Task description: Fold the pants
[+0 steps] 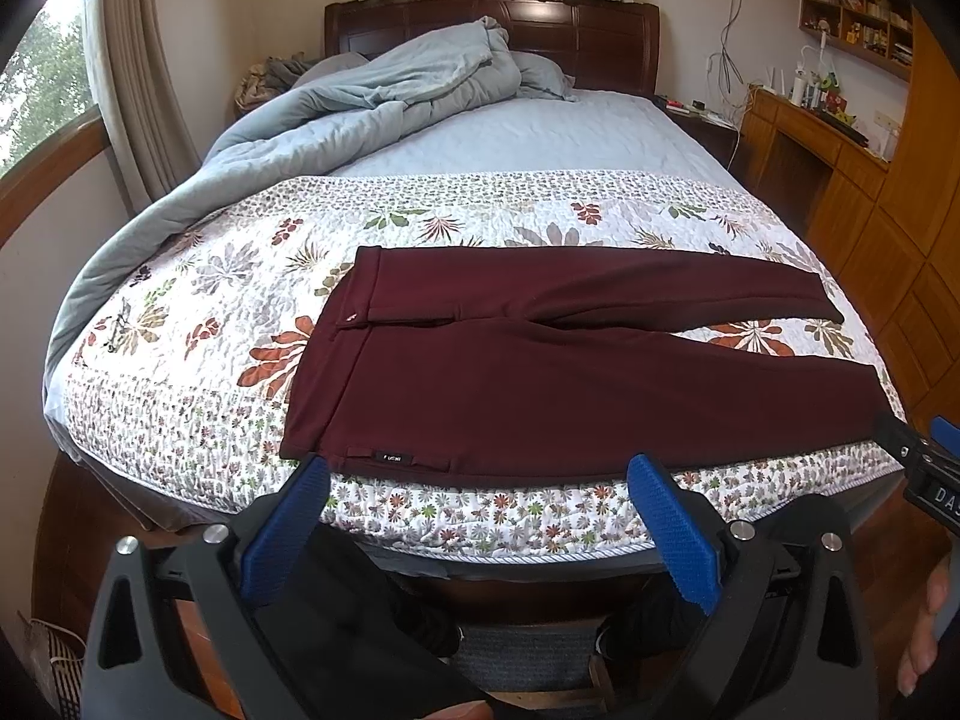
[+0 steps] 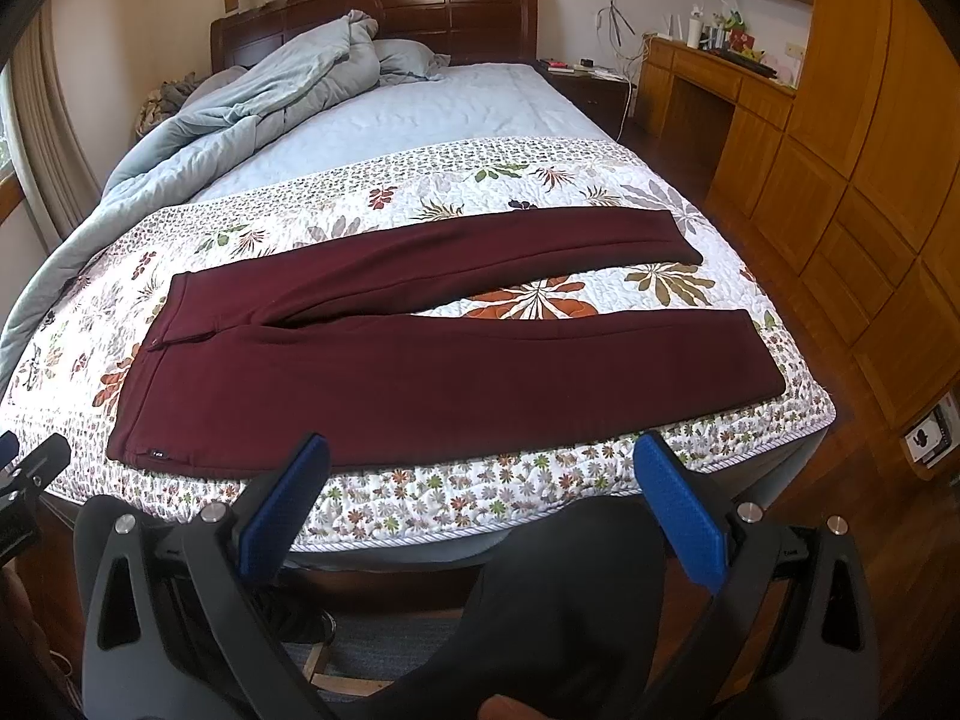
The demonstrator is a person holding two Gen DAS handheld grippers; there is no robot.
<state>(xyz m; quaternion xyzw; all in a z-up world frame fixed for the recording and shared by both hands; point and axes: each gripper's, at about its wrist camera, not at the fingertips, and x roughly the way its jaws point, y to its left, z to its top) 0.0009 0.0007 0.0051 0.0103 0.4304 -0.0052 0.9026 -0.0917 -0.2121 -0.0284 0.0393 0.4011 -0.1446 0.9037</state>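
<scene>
- While both tools hang off the foot of the bed (image 1: pixel 540 138), the maroon pants (image 1: pixel 540 372) lie flat and unfolded on the floral quilt (image 1: pixel 198 324), waistband at 9 o'clock, legs toward 3 o'clock, split in a V.
- Left gripper (image 1: pixel 480 516): jaws spread wide, holding nothing, short of the near pant edge.
- Right gripper (image 2: pixel 480 504): jaws spread wide, holding nothing.
- Crumpled blue duvet (image 1: pixel 360 96) sits at 11 o'clock, by the headboard.
- Wall shelf (image 1: pixel 858 12) at 1 o'clock holds books and small items; details too small.
</scene>
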